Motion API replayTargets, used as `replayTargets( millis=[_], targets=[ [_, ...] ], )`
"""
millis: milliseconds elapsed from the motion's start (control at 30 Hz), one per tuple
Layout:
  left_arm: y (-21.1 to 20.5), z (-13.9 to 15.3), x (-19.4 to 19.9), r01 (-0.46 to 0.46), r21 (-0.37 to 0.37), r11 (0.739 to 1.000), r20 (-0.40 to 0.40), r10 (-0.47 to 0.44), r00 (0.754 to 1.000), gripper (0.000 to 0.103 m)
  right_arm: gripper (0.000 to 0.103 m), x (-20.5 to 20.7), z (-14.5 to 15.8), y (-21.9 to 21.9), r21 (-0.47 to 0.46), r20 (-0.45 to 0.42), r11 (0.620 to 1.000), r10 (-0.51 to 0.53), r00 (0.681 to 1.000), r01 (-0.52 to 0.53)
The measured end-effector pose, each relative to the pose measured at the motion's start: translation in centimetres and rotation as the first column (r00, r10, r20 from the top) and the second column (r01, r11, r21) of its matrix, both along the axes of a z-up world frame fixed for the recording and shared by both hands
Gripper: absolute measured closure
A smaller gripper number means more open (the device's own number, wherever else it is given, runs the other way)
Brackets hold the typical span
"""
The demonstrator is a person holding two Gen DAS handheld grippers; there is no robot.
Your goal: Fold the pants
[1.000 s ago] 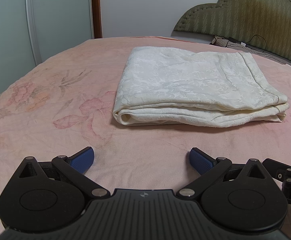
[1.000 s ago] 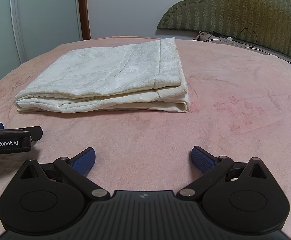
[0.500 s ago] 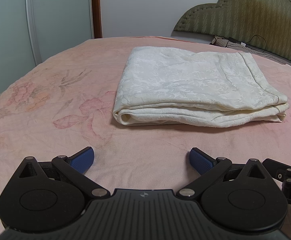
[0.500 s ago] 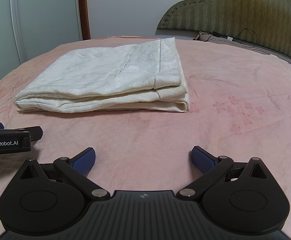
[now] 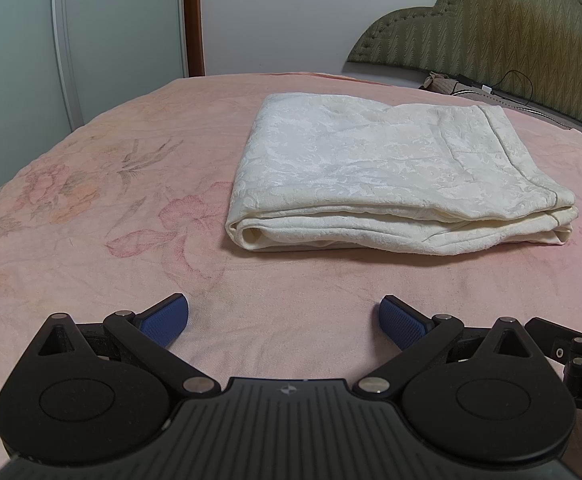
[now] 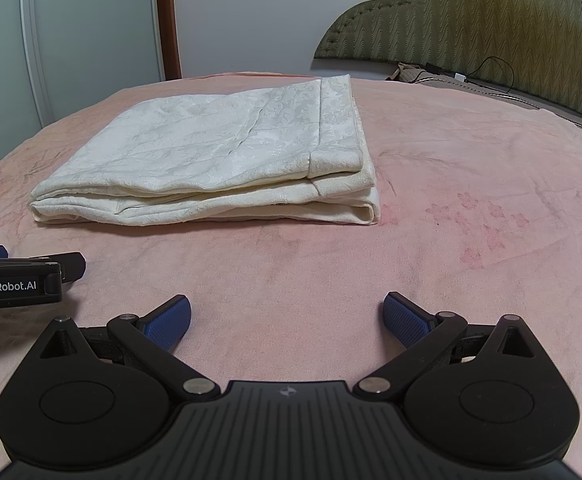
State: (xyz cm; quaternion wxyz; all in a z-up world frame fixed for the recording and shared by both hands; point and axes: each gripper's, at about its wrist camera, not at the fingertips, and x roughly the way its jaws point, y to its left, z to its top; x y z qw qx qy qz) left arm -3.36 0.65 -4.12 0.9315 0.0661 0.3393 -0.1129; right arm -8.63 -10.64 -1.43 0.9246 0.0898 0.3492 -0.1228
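The cream pants lie folded into a flat, layered bundle on the pink bed, ahead of both claws and apart from them. The left claw and right claw are spread wide, holding nothing. The folding looks finished; little seems left.

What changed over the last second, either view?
Nothing visibly changed. The folded pants lie in the same spot on the pink bedspread. The left hand-held gripper and right hand-held gripper stay open and empty, short of the pants, holding nothing.
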Motion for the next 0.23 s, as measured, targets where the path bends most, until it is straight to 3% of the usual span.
replayTargets(
  millis=[233],
  targets=[
    [-0.09, -0.02, -0.11, -0.001, -0.004, 1.0, 0.0, 0.001, 1.0, 0.0, 0.0, 0.01, -0.01, 0.01, 0.0, 0.0, 1.0, 0.0, 1.0, 0.0]
  ],
)
